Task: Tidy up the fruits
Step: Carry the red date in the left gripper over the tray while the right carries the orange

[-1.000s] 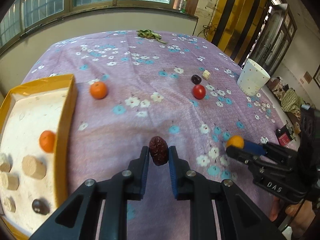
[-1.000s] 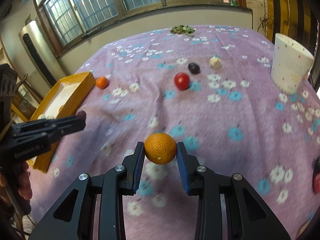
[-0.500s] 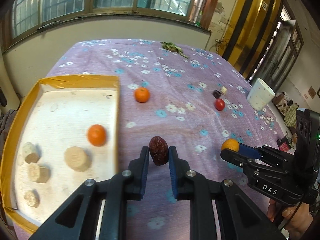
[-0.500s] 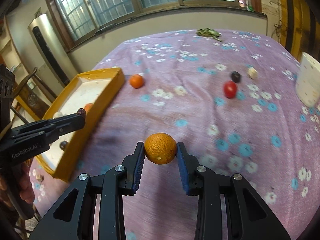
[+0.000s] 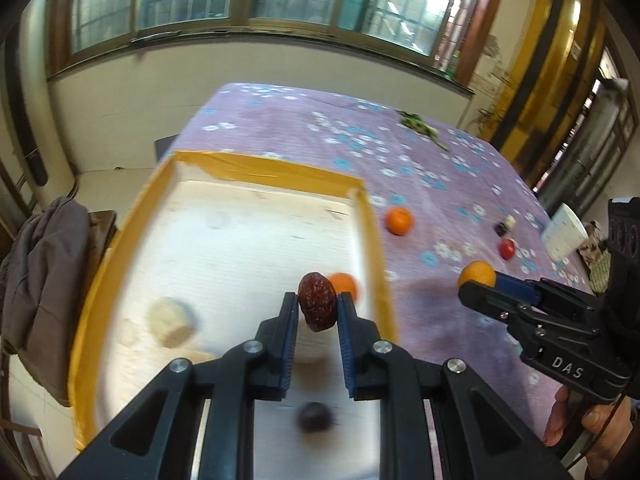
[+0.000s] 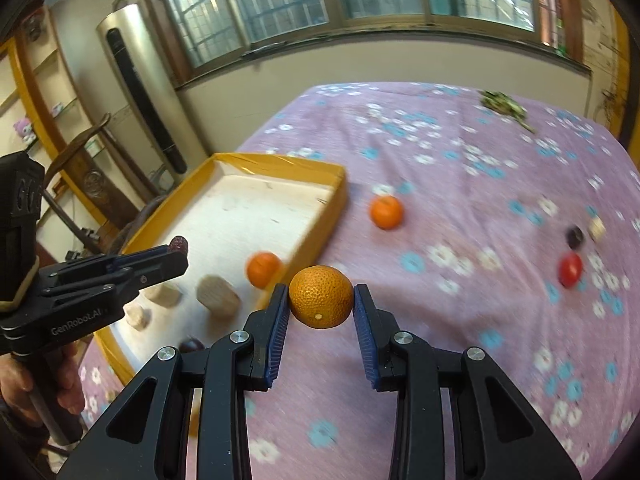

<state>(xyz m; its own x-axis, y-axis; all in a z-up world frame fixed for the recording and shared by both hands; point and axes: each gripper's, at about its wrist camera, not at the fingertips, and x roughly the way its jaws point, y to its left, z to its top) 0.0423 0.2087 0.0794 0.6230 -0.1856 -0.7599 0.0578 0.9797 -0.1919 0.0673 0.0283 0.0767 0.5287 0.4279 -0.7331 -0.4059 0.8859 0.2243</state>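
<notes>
Two grippers hang above a purple flowered tablecloth [image 6: 460, 240], with a yellow-walled tray [image 5: 376, 248] at nine o'clock. Inside the tray lie pale cork-like pieces [image 6: 218, 300], one orange [image 6: 263, 268] and a dark fruit [image 5: 314, 416]. Right gripper [image 6: 321, 304] clamps a dimpled orange [image 6: 320, 296] over the cloth, just beside the tray wall. Left gripper [image 5: 318, 316] pinches a wrinkled red date [image 5: 317, 306] above the tray floor.

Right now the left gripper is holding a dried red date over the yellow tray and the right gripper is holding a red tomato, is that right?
Not quite. The right gripper holds an orange, as the right wrist view shows; the red tomato lies on the tablecloth. The left gripper does hold the date over the yellow tray.
</notes>
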